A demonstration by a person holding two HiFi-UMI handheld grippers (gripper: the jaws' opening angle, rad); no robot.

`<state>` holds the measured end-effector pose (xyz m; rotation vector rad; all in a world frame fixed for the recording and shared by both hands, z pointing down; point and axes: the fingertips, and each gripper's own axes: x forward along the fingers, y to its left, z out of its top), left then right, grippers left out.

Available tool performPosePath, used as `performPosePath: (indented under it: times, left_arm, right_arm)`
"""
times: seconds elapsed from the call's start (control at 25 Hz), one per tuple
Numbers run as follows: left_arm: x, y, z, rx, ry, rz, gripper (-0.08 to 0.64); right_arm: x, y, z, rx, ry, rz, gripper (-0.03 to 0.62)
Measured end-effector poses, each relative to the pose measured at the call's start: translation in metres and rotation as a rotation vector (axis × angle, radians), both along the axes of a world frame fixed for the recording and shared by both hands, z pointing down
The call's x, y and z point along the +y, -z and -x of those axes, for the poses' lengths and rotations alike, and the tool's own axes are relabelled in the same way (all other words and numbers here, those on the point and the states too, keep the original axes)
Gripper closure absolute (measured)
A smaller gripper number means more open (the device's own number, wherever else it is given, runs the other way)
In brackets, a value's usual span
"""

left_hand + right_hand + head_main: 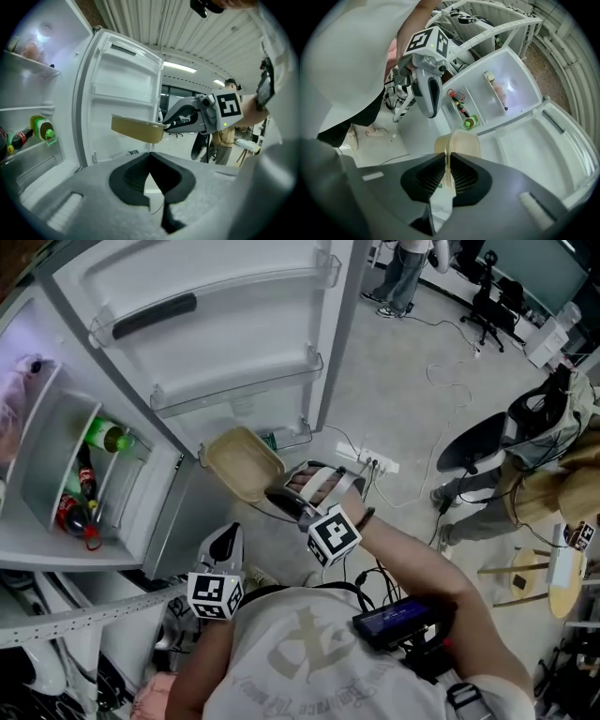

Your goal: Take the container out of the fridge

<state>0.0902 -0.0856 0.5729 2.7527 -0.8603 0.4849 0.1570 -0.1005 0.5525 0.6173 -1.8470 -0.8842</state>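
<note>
The right hand-held gripper (281, 498) is pinched on the rim of the tan container (244, 465), held clear of the fridge (56, 456) at 9 o'clock (the left hand-held gripper (223, 549) is closed on nothing), so next it likely needs somewhere to land.

I saw a tan, translucent container (246, 465), a white fridge (225, 334), a green bottle (106, 436), and black-and-white square markers on my grey right claw (281, 496).
</note>
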Motion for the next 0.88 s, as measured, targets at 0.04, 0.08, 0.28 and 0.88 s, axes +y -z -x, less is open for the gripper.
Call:
performPosePath:
  times: [0.04,0.08,0.28,0.88]
  left_arm:
    - [0.003,0.0,-0.006,0.0,-0.015,0.001,0.558]
    - [0.006,-0.001,-0.013,0.001,-0.03,0.003,0.558]
    - [0.024,0.002,-0.045,0.011,-0.105,0.004,0.558]
    - [0.076,0.004,-0.124,0.034,-0.31,0.001,0.558]
  right_arm:
    - [0.005,-0.002,-0.007,-0.001,-0.017,0.006,0.546]
    - [0.01,-0.003,-0.015,0.001,-0.032,0.011,0.546]
    - [0.033,0.0,-0.055,0.011,-0.127,0.002,0.546]
    - [0.116,-0.003,-0.15,-0.011,-0.419,0.027,0.546]
